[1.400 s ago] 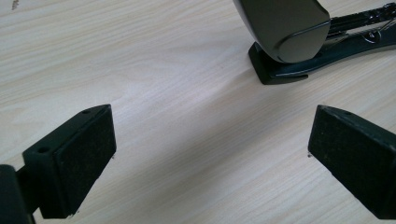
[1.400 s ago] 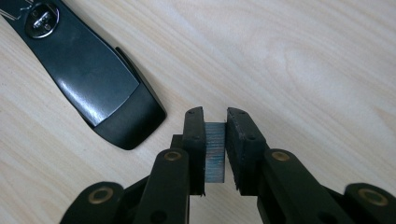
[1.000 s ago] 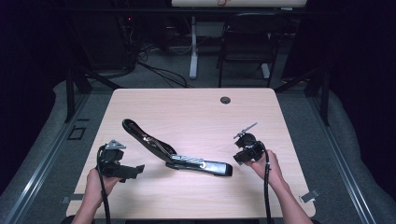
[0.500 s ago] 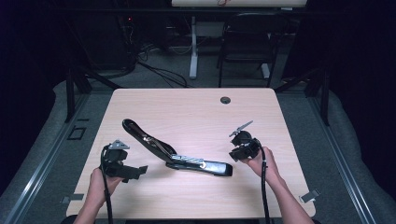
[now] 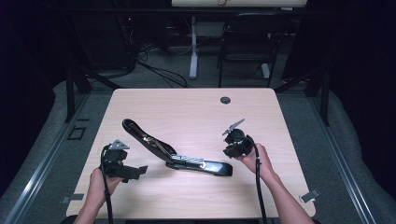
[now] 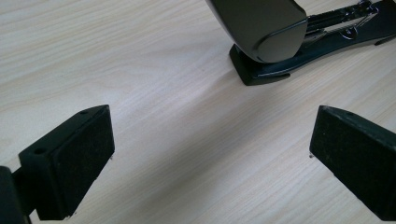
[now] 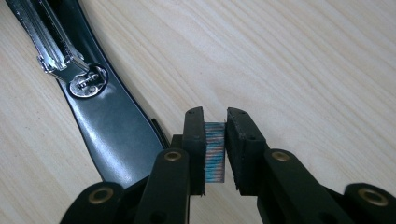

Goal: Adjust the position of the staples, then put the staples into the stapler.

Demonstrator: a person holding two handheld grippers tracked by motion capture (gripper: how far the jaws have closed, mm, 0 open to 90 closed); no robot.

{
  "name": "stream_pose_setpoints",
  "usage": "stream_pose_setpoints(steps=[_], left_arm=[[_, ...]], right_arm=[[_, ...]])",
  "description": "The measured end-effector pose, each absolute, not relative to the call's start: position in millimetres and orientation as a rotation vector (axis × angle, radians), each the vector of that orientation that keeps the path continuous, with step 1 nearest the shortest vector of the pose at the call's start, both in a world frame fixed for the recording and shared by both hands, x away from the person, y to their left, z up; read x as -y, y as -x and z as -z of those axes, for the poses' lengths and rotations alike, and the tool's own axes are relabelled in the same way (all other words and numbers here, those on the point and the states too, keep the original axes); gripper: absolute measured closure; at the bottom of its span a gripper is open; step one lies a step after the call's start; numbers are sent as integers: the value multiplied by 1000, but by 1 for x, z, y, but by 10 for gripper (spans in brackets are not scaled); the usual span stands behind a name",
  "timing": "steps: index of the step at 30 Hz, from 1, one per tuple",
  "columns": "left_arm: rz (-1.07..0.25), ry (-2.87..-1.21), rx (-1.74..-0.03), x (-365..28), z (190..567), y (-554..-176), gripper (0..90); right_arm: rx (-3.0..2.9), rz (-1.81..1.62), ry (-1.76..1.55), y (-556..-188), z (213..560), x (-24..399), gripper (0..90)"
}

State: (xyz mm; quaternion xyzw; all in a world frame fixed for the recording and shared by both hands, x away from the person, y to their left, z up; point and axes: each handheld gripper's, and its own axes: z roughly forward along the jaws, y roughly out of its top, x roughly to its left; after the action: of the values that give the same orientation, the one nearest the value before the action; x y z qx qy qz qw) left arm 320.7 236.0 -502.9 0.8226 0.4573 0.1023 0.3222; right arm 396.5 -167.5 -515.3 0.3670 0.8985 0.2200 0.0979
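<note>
Near the front edge of the worktop (image 5: 196,105), the left gripper (image 5: 135,170) hovers with jaws spread wide and nothing between them. The right gripper (image 7: 215,149) clamps a strip of staples (image 7: 215,158) just beside the opened stapler (image 5: 177,156), which lies mid-worktop towards the front. Bare wood runs beyond to the far edge and its grommet hole (image 5: 225,100). The stapler's ends are cut off in both gripper views.

Glossy black stapler (image 5: 177,156), pale woodgrain table (image 5: 196,107)
</note>
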Motion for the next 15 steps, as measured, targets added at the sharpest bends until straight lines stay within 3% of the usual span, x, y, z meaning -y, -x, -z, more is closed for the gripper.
stream_pose_setpoints(steps=[15], left_arm=[[-273,-2158,-1197,-238,502,-318,0]], right_arm=[[-2651,-664,-1056,-395,511,162,783]])
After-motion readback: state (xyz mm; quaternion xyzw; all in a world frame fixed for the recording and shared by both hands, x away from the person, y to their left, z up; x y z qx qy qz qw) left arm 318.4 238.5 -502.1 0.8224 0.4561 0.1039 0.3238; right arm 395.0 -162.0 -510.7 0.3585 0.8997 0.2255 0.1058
